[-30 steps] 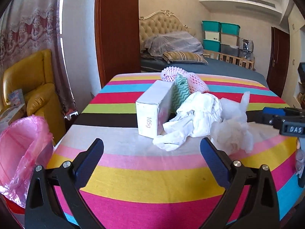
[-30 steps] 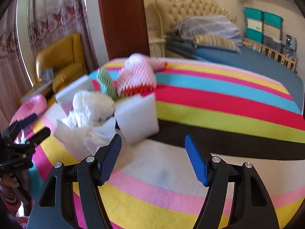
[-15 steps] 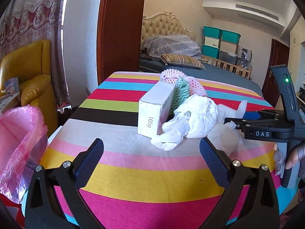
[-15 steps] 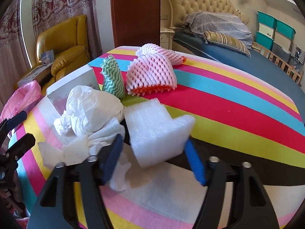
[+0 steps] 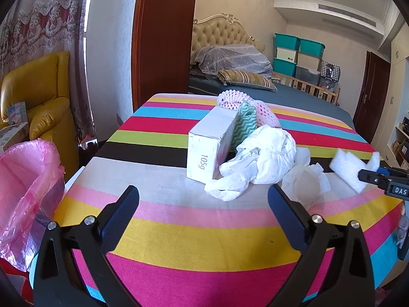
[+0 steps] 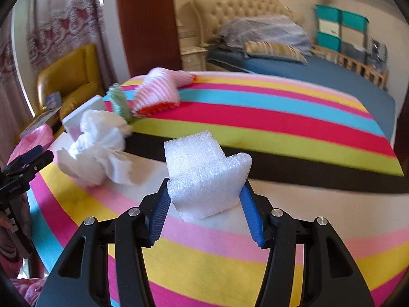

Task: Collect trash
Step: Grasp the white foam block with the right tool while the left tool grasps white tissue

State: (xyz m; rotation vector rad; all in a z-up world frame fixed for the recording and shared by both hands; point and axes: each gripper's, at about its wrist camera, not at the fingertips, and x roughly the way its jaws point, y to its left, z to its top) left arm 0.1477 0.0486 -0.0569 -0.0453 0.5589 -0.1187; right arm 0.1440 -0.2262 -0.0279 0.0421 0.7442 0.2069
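Item: white notched foam packing block (image 6: 207, 176), which I am pinching in my right tool (image 6: 204, 204) above the striped desk (image 6: 281, 138), lifted for binning. My left tool (image 5: 203, 204) is hanging wide, empty, facing the remaining crumpled white paper (image 5: 260, 163) and white cardboard box (image 5: 209, 145). The pink-lined bin (image 5: 28, 186) is waiting at the desk's left side.

Table (image 5: 158, 220) carries a cluster toward its far-left part: box (image 5: 209, 148) on the left, paper wad (image 5: 265, 163) touching its right side, cloth (image 5: 245, 122) and net sleeves (image 5: 263, 112) behind them. Foam (image 6: 204, 171) sits right of the wad, above the table, between the right gripper (image 6: 204, 202) fingers. Bag (image 5: 25, 194) hangs off the table's left edge. Bed (image 5: 294, 94) lies beyond the far edge.
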